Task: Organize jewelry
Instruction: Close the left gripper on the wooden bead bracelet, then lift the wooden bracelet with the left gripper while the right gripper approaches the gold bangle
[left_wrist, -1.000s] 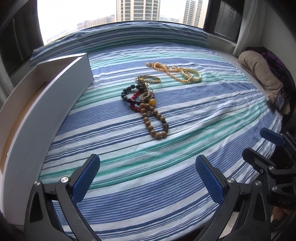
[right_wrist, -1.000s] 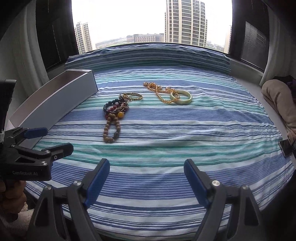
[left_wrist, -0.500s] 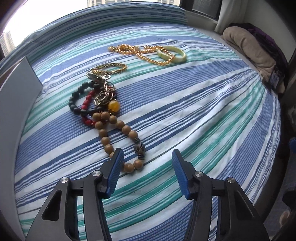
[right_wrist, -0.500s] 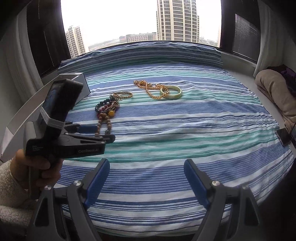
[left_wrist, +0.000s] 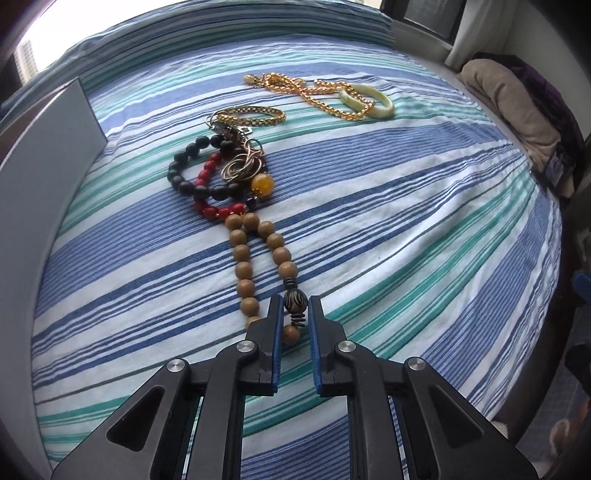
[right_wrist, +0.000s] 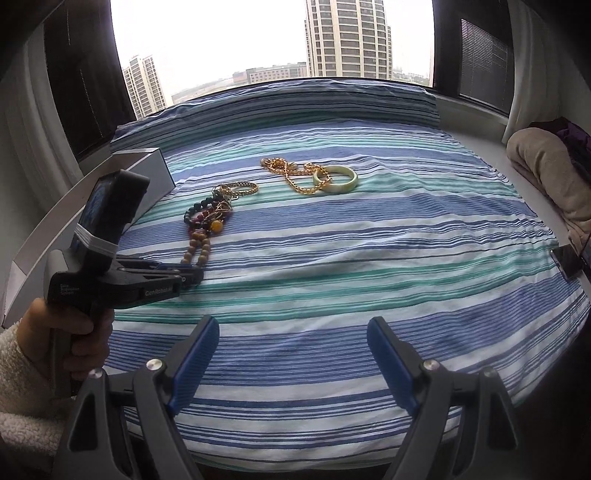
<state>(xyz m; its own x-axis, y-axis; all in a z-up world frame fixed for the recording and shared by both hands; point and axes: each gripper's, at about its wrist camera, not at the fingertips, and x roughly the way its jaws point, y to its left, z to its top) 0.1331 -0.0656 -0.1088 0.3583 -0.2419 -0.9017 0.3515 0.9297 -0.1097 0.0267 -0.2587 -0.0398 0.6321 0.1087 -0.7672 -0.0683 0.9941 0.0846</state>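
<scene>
A wooden bead bracelet lies lengthwise on the striped bedspread. Its near end, with a striped bead, sits between the closing jaws of my left gripper, and the pads touch that bead. Beyond it lie a black bead bracelet, a red bead bracelet, tangled gold rings and a gold mesh bracelet. Farther back, a gold chain overlaps a pale green bangle. My right gripper hovers open over the near part of the bed, with nothing between its fingers. The right wrist view shows the left gripper in a hand.
A long white open box runs along the bed's left edge. Folded beige fabric and a phone lie at the right edge. A window ledge with a striped bolster lies behind the bed.
My left gripper moved forward and down to the wooden bead bracelet, and its jaws went from wide open to nearly shut around the near end. The right gripper stayed put.
</scene>
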